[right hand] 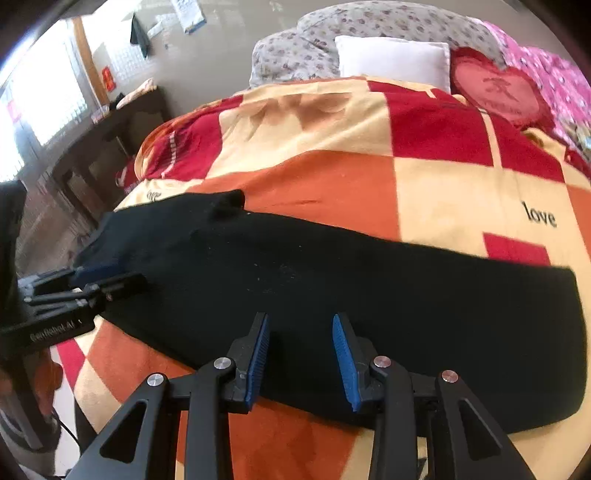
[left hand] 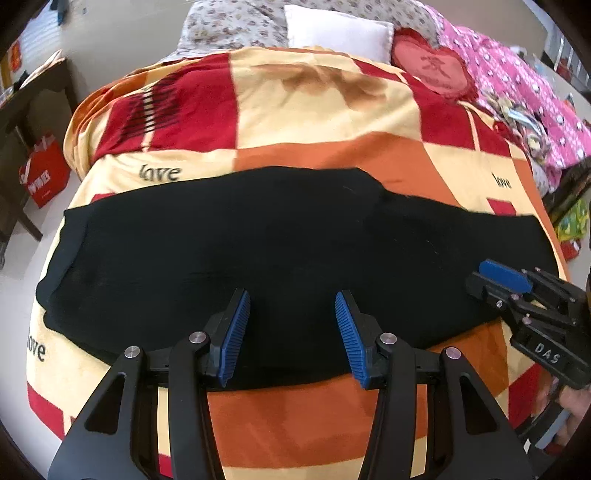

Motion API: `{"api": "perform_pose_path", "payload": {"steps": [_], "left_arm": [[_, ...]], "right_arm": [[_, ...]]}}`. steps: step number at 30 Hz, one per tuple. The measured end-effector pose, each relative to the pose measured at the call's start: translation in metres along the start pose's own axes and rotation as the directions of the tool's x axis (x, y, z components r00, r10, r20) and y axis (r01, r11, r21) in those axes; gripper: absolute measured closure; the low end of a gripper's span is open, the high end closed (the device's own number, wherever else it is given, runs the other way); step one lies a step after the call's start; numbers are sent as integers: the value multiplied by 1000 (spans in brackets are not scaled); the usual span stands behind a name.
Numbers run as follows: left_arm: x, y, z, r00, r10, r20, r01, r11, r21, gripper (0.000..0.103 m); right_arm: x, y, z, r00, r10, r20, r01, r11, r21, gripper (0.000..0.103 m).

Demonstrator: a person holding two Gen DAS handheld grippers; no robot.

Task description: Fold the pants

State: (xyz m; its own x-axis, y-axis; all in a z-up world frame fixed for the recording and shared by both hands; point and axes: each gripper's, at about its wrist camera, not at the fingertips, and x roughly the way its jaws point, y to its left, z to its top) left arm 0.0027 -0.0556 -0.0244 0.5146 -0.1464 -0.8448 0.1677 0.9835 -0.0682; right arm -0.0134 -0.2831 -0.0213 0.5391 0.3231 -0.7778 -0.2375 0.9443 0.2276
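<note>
**Black pants spread across the bed, both claws released above the near edge**

At the far edge of the bed lie a white pillow (left hand: 338, 31), a red heart cushion (left hand: 430, 62) and a floral pillow (right hand: 295, 51); a pink patterned quilt (left hand: 517, 85) is piled along the right edge. A red bag (left hand: 46, 171) sits on the floor off the left edge, beside a dark wooden table (right hand: 110, 136). Nothing lies on the garment itself.

One pair of black pants (left hand: 258, 251) stretches flat, left to right, over the checked blanket (left hand: 306, 125), close to the bed's near edge. The left gripper (left hand: 291, 332) hovers over the pants' near hem, jaws parted, holding nothing. The right gripper (right hand: 301, 354) hangs likewise over the near hem, further right, jaws apart and empty.

Counted: one pair of pants, two grippers, two pillows, one cushion.
</note>
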Motion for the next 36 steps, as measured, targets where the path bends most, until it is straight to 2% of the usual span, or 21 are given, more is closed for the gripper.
{"api": "perform_pose_path", "payload": {"steps": [4,7,13,16,23,26,30,36], "left_arm": [[-3,-25,5,1000,-15,-2,15,998,56,56],[-3,-46,11,999,-34,3,33,994,108,51],[5,-97,29,989,-140,-43,146,970,192,51],[11,-123,40,981,-187,-57,195,954,228,51],[33,-181,63,947,-290,-140,320,899,300,51],[44,-199,70,936,-305,-175,347,884,314,51],[57,-228,80,922,-324,-211,382,850,362,51],[80,-259,99,893,-356,-275,440,819,368,51]], "right_arm": [[-19,-14,-7,999,-19,27,19,1000,7,67],[-38,-38,-17,998,-43,39,41,998,47,66],[-82,-85,-53,989,-141,51,132,980,151,62],[-97,-109,-71,986,-160,43,147,964,221,61],[-99,-138,-86,991,-127,50,106,946,306,60],[-95,-140,-82,993,-89,73,61,944,324,59],[-84,-142,-72,993,-33,111,-7,939,344,58],[-76,-143,-66,990,-8,144,-43,936,350,57]]}}
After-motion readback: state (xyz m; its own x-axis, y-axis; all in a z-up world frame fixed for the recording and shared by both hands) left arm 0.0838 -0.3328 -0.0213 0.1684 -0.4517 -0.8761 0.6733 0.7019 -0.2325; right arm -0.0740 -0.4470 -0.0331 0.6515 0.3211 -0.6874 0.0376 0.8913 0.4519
